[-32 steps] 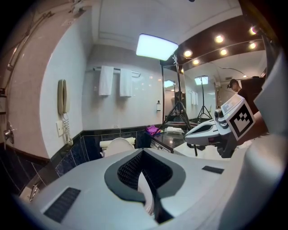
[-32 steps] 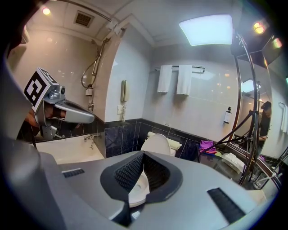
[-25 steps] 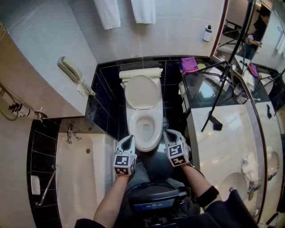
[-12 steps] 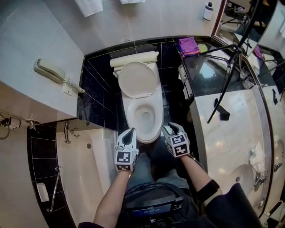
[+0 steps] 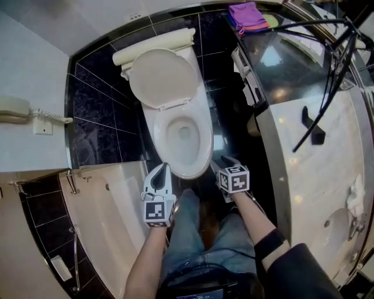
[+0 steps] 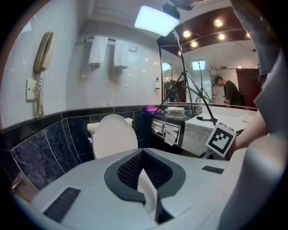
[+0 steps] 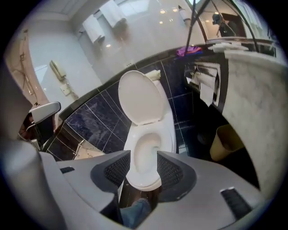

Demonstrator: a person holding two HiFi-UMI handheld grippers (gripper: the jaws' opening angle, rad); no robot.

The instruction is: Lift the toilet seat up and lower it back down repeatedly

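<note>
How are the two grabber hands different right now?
The right gripper has its jaws apart, having just been opening, with nothing between them; the left gripper has its jaws together. The left gripper is on the bathtub side of the toilet, the right gripper on the counter side. Both are empty and near the toilet's front.

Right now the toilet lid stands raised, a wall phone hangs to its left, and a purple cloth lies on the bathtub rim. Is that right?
Not quite. The purple cloth lies instead on the dark counter to the right of the toilet lid; the head view shows it. The lid does stand raised, and the wall phone hangs to its left.
</note>
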